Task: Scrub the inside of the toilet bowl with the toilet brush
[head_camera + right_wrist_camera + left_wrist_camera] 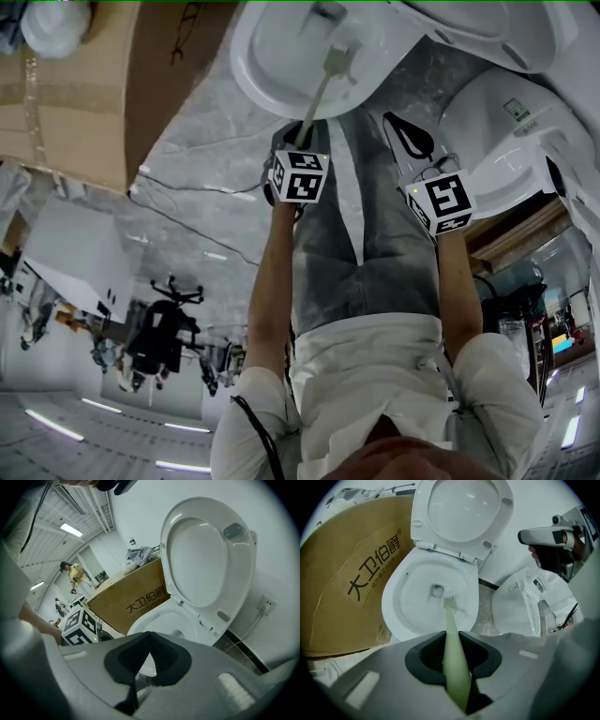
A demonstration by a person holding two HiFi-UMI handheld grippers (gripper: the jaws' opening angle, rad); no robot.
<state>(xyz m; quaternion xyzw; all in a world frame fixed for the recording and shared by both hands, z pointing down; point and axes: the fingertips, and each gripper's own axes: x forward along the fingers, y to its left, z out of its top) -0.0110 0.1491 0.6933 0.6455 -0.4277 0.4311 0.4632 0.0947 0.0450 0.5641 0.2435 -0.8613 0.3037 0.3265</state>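
Observation:
The white toilet bowl (417, 616) stands open with its lid (461, 513) raised against the wall. My left gripper (453, 645) is shut on the pale green handle of the toilet brush (451, 625). The brush head (449, 602) sits inside the bowl, just right of the drain hole (437, 590). In the head view the brush (323, 89) runs from the left gripper (302, 141) into the bowl (272, 75). My right gripper (149, 637) hangs to the right of the bowl (161, 620), its jaws closed together with nothing between them.
A large brown cardboard box (347, 583) stands against the bowl's left side. A second white toilet (529, 604) lies to the right on the grey marbled floor (197, 141). A black cable (251, 627) runs from a wall socket behind the toilet.

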